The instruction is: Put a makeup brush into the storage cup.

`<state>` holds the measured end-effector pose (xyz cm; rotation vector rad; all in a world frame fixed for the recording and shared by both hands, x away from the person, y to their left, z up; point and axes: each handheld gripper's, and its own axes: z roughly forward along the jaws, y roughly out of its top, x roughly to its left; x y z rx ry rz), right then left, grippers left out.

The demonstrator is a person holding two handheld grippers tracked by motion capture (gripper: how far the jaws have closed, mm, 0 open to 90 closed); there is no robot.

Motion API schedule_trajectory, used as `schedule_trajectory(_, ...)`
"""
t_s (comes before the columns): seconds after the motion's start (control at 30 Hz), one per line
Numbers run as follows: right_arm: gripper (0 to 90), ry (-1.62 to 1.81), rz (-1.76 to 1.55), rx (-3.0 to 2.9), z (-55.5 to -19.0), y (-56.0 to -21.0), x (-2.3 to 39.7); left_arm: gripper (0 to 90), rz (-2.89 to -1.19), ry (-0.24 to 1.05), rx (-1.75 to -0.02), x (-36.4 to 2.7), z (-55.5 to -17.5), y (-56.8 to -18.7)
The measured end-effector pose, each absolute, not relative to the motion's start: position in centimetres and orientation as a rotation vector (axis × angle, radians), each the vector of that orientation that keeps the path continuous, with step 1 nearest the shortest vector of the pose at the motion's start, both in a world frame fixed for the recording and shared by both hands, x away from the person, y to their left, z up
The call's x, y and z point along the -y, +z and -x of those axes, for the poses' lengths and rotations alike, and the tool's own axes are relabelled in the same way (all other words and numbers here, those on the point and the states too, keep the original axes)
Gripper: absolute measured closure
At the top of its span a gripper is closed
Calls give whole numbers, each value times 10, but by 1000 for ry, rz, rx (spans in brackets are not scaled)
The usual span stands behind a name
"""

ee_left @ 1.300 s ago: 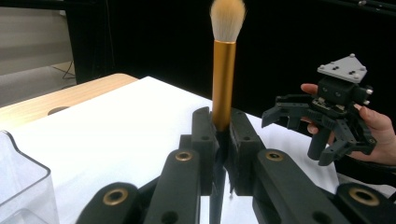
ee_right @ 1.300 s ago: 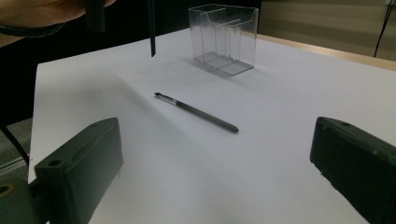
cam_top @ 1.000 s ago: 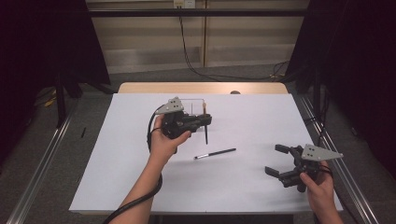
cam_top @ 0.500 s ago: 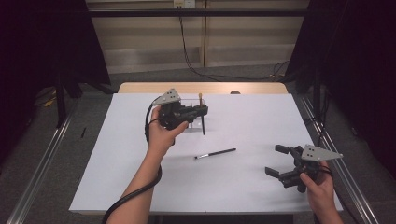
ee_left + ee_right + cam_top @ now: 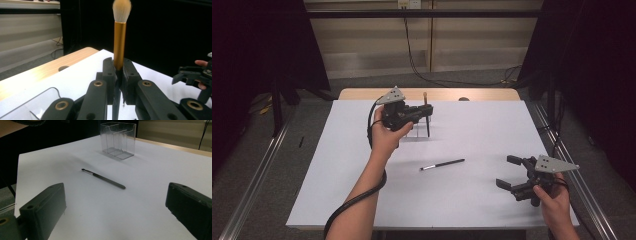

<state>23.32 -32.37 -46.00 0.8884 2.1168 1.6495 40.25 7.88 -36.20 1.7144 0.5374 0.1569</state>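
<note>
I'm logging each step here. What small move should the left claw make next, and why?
Probably lower it: the left claw grips the makeup brush upright, bristles up, beside the clear organizer, so easing it down into a compartment seems likely. The thin brush lies on the table.

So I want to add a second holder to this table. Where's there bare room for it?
The white sheet is bare along its near left, between the thin brush and the left edge, and at far right beyond the clear organizer. It is crowded by the left gripper holding the gold brush.
</note>
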Motion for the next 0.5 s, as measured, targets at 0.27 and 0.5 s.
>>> schedule_trajectory(0.27, 22, 1650, -886, -2120, -233, -460, 324, 833, -1718, 181, -552, -78, -411, -356)
schedule_trajectory(0.5, 22, 1652, -886, -2119, -234, -460, 324, 832, -1702, 200, -570, -79, -418, -350)
